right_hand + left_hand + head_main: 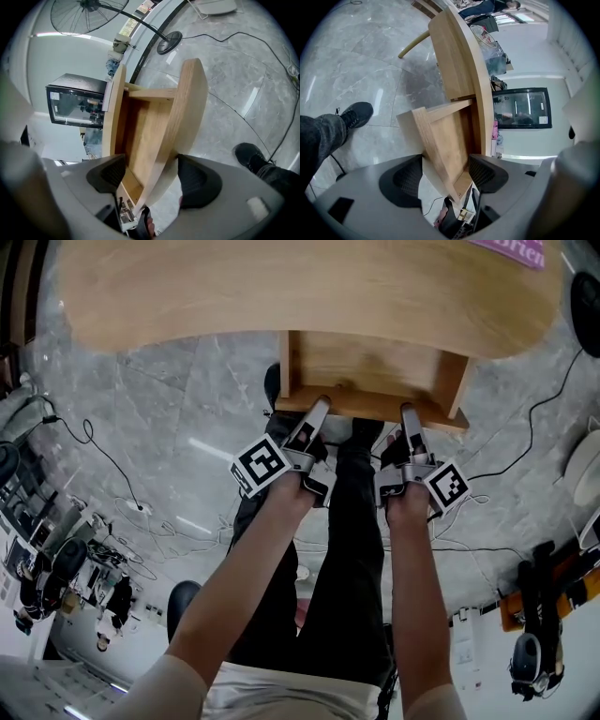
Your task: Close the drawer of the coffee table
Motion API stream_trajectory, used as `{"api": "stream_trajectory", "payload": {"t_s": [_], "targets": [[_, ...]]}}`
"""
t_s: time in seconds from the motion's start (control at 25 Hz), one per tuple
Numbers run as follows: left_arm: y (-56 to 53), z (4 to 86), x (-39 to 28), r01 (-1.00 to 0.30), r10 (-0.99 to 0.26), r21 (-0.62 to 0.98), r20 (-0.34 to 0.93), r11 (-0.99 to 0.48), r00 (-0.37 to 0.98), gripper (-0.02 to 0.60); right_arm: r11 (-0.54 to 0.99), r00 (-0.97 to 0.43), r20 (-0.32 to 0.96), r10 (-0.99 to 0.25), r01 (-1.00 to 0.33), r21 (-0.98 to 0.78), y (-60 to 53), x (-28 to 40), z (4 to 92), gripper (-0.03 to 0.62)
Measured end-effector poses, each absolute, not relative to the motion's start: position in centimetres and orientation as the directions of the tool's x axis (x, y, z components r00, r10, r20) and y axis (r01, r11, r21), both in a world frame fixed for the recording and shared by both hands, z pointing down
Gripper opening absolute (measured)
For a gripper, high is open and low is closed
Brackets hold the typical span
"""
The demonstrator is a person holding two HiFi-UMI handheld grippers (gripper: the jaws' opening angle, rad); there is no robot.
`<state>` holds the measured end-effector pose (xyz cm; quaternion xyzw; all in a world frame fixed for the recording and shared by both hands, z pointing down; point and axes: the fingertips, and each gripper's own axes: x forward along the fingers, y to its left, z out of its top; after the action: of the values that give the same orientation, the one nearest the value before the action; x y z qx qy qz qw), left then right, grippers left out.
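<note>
A: Wood drawer (pixel 370 367), where's it sitting?
B: Pulled partway out from under the coffee table (pixel 281 287) top, front panel (pixel 433 150) toward the person.
A: Left gripper (pixel 322 407)?
B: Jaws spread wide, astride the front panel, not clamping it.
A: Right gripper (pixel 409 413)?
B: Jaws also wide apart, straddling the panel further along. Outer pad is just beside the front face; can't tell if it touches.
A: Anything else?
B: Grey marble floor (pixel 178 390), and a black shoe (pixel 356 115) on it near the drawer.
</note>
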<state>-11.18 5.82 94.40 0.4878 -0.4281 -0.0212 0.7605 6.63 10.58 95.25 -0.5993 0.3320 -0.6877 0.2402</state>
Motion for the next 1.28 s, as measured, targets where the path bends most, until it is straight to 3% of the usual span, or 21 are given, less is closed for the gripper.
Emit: {"api": "stream_trajectory", "payload": {"t_s": [0.48, 0.76, 1.28], "targets": [[3.2, 93.4, -10.2, -0.348, -0.475, 0.775, 0.609, 0.528, 0.636, 0.357, -0.643, -0.157, 0.645, -0.748, -0.068, -0.763, 8.0, 7.2, 94.3, 0.399], [1.5, 92.4, -9.8, -0.342, -0.495, 0.815, 0.562, 0.468, 0.662, 0.357, -0.571, -0.186, 0.586, -0.789, -0.133, -0.81, 6.2, 7.5, 93.2, 0.408], [-1.4, 92.5, -9.0, -0.346, -0.495, 0.818, 0.559, 0.459, 0.666, 0.362, -0.552, -0.165, 0.564, -0.809, -0.119, -0.826, 3.1, 8.3, 93.1, 0.428]]}}
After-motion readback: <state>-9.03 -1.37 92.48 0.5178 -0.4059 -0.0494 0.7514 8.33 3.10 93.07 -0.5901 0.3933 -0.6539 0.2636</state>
